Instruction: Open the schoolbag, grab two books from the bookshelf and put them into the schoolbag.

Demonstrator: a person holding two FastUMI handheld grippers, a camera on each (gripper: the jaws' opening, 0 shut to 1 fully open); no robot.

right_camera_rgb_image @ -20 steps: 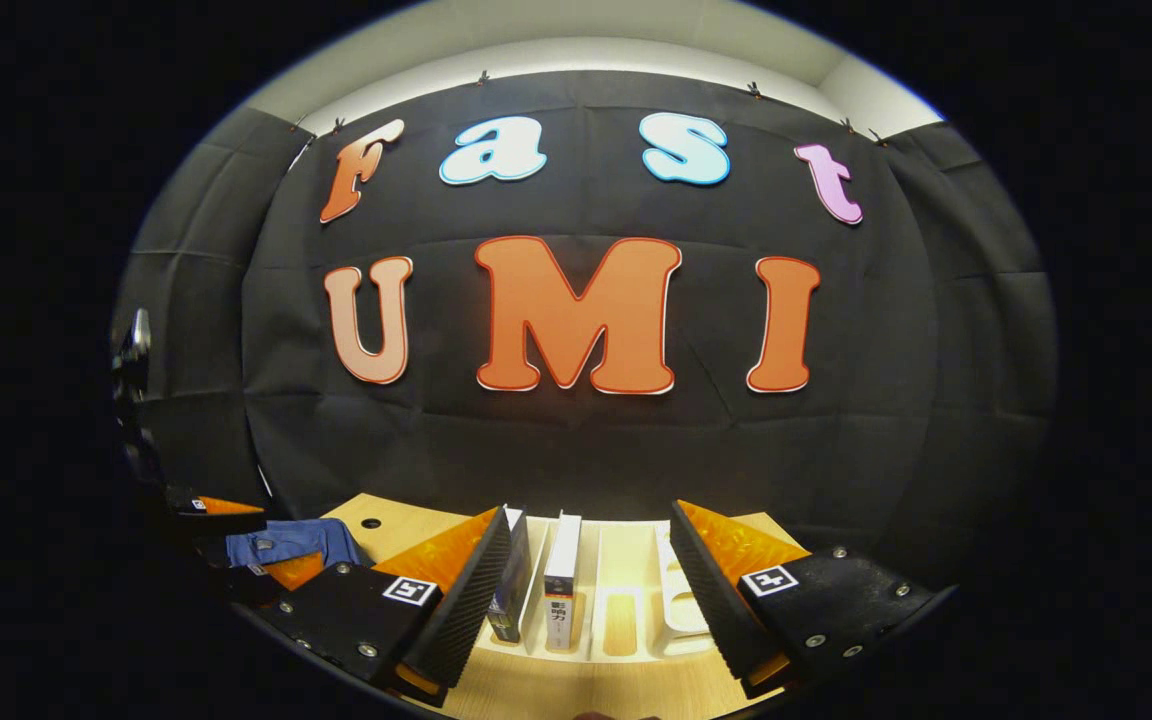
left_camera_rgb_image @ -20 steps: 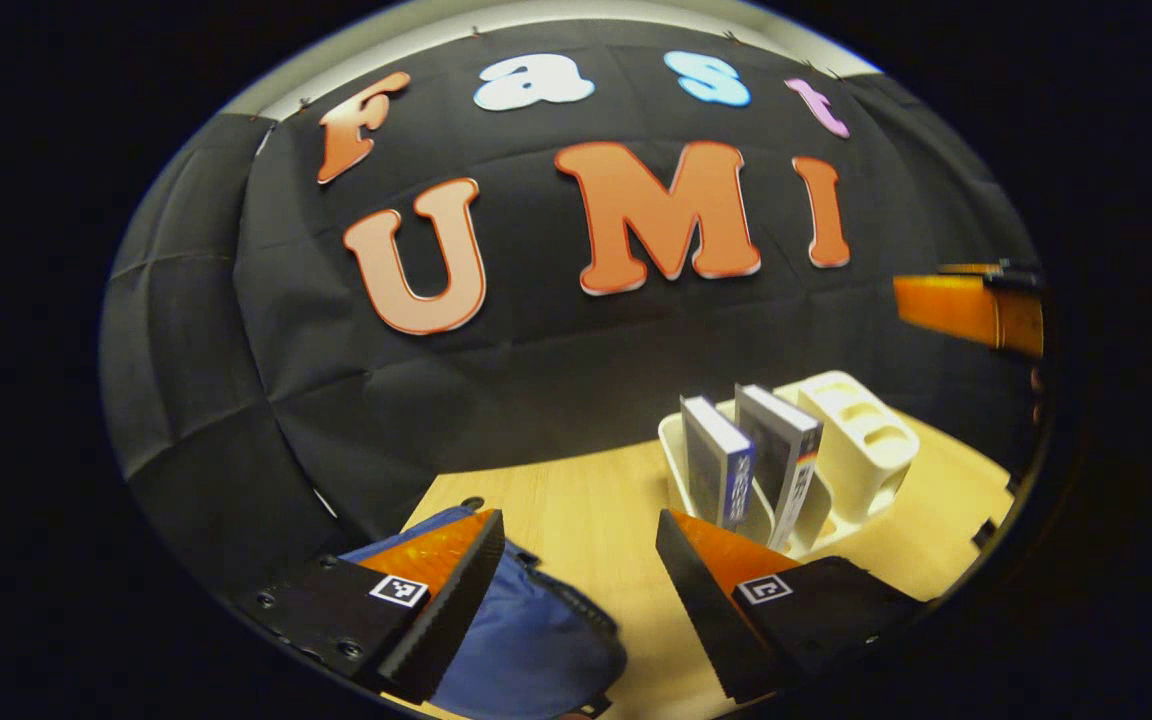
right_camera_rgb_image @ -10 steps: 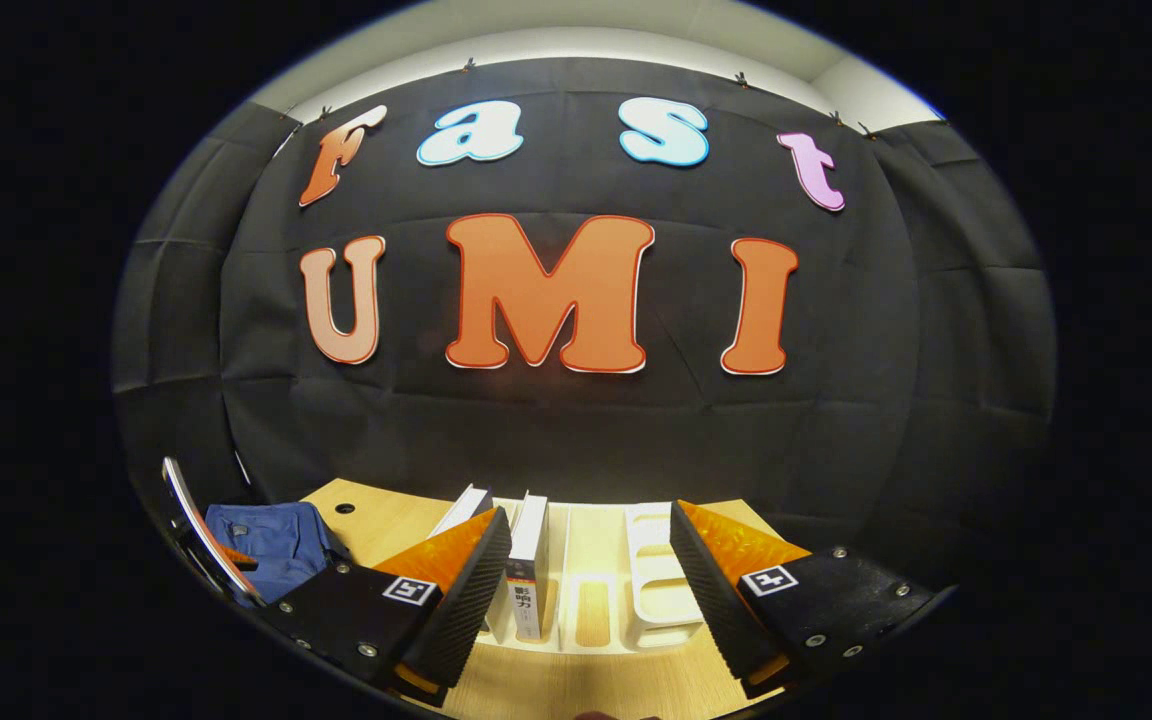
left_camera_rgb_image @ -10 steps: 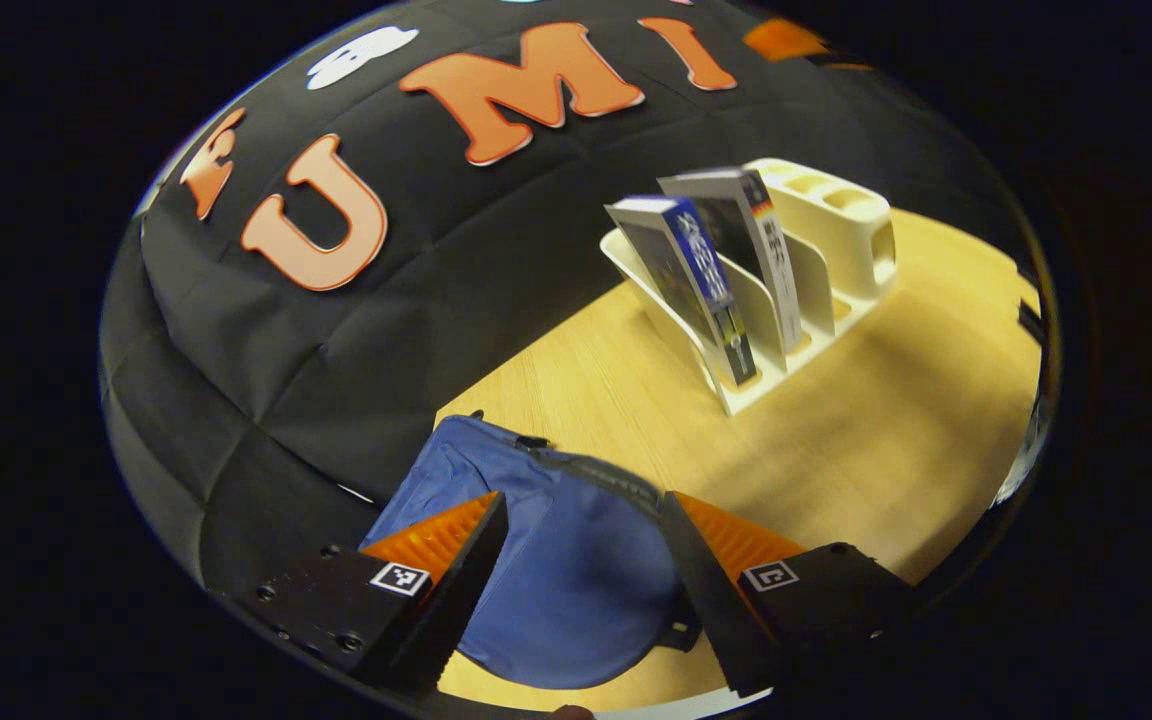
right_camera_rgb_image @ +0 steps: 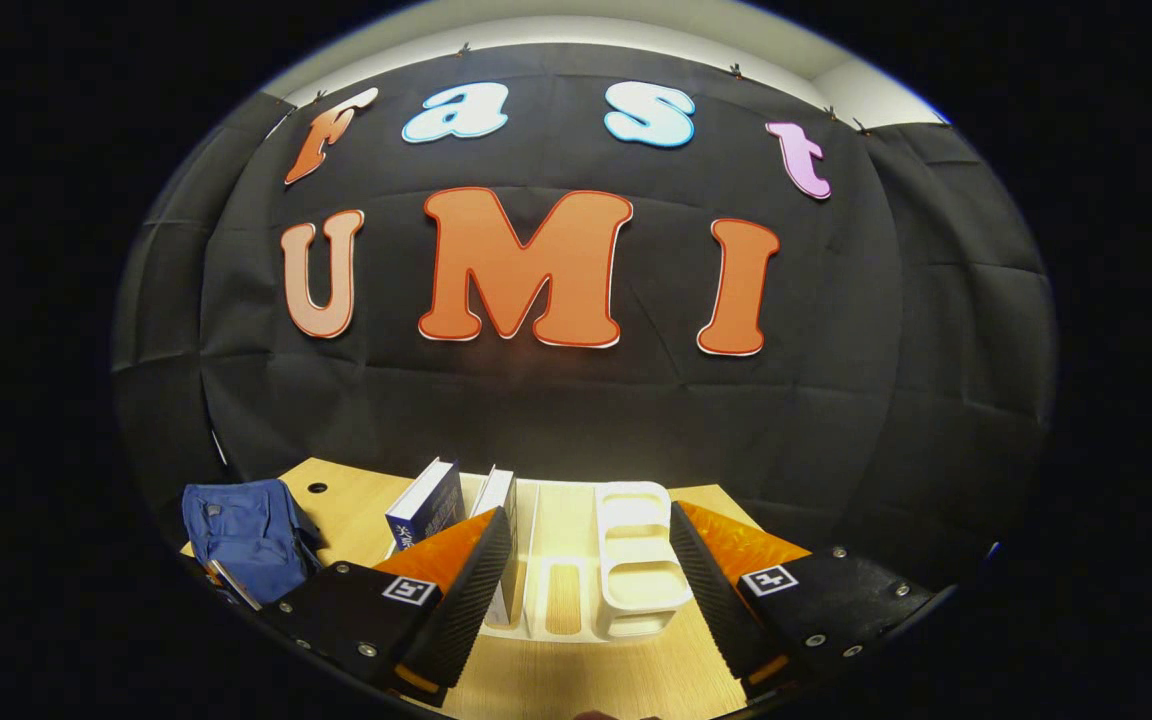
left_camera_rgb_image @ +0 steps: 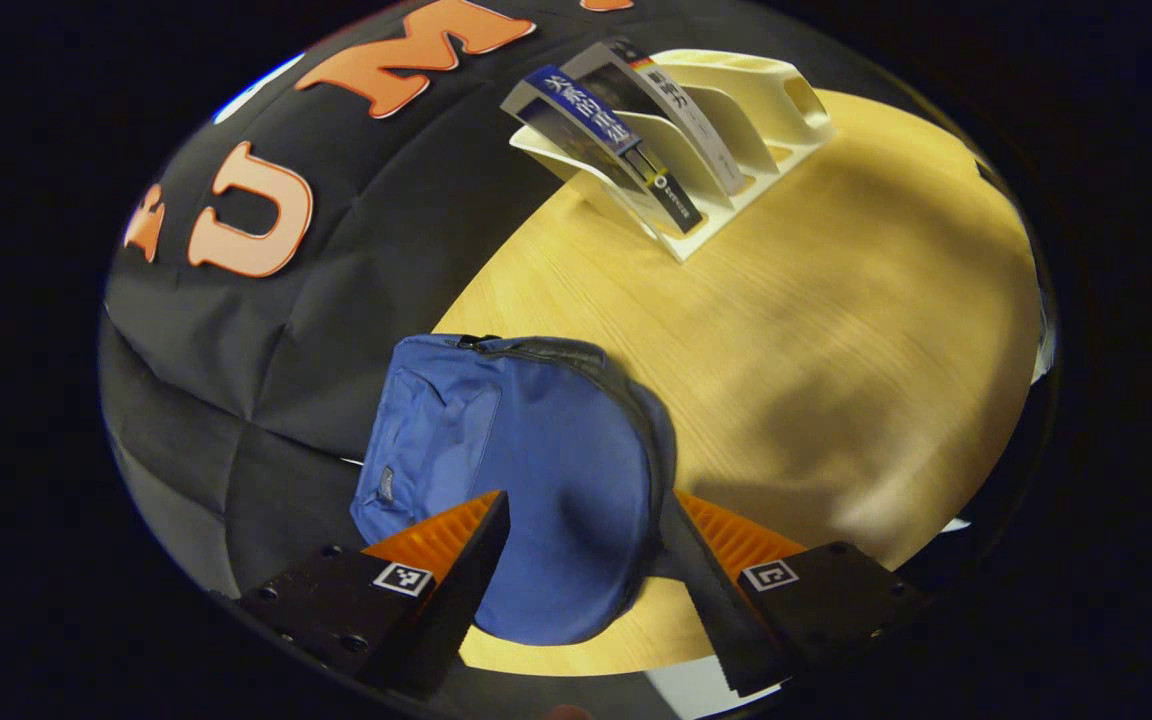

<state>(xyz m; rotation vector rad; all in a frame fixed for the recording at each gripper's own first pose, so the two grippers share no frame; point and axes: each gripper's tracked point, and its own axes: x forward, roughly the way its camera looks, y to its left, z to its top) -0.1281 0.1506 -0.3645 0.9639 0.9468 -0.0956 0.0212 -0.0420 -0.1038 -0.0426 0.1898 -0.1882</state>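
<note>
Behind right gripper, second book mostly hidden, perhaps leaning.

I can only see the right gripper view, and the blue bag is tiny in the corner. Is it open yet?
Observer: It doesn't look open. In the left gripper view the schoolbag lies flat on the table, and its zipper looks closed along the far edge.
Operator: Where's the other gripper?
Observer: The left gripper hovers over the near end of the schoolbag with its fingers apart, holding nothing.
Operator: Does the bag have a pocket?
Observer: Yes, there's a flat front pocket on the side nearer the cloth wall.
</note>
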